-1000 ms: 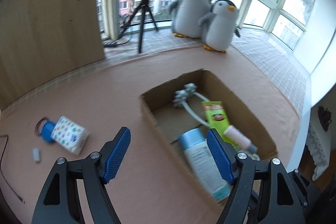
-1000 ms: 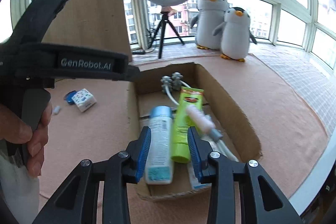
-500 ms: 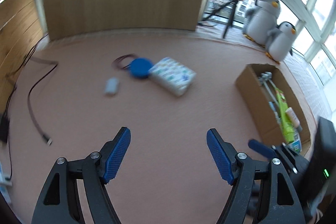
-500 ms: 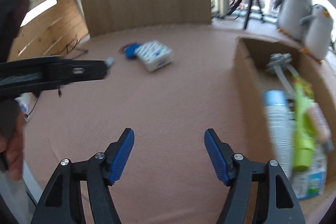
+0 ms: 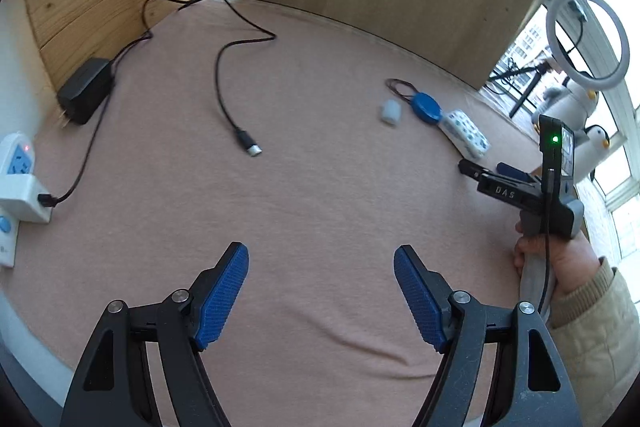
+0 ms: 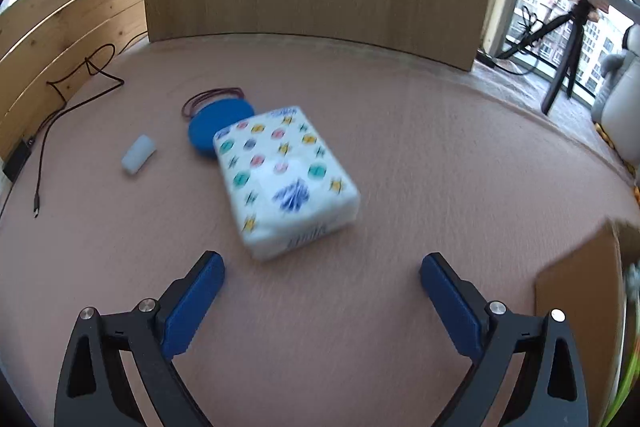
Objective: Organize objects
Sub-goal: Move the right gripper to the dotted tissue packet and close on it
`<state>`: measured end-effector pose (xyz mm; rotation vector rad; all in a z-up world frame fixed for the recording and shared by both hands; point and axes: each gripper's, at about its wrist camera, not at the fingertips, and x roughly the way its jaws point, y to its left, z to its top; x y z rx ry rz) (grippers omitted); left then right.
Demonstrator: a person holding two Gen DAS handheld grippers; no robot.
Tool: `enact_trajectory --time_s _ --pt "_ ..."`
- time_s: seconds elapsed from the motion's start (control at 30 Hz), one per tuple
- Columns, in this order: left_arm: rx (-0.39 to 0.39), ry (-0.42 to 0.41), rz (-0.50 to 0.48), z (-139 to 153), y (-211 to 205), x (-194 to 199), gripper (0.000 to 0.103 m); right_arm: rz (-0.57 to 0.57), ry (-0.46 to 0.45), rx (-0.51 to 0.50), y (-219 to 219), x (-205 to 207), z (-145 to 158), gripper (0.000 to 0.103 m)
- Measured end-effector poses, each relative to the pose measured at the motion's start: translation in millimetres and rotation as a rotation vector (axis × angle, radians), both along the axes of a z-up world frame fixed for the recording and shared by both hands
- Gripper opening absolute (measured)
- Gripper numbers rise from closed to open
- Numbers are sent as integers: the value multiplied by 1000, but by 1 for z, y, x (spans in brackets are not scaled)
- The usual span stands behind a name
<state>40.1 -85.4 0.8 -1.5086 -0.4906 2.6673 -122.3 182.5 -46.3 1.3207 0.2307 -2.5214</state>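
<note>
Hovering above desk (image 6: 400,131): right claw (image 6: 322,285) spread, empty, tissue pack (image 6: 284,179) just ahead; left claw (image 5: 320,291) spread, empty.

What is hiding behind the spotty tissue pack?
Behind the tissue pack lies a round blue disc, partly covered by the pack's far corner. A thin dark cord loop peeks out beyond it. How the cord joins the disc cannot be seen.
</note>
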Motion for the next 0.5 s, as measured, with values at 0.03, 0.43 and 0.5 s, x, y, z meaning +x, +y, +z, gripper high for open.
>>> enact_trajectory --time_s 0.03,0.43,0.5 --pt "1 2 6 1 -3 1 78 6 4 0 2 -5 0 97" --pt "-1 -11 -28 -1 12 7 79 143 8 -10 -15 10 10 5" --pt "3 -15 -35 -2 16 6 79 157 22 25 -20 26 10 5"
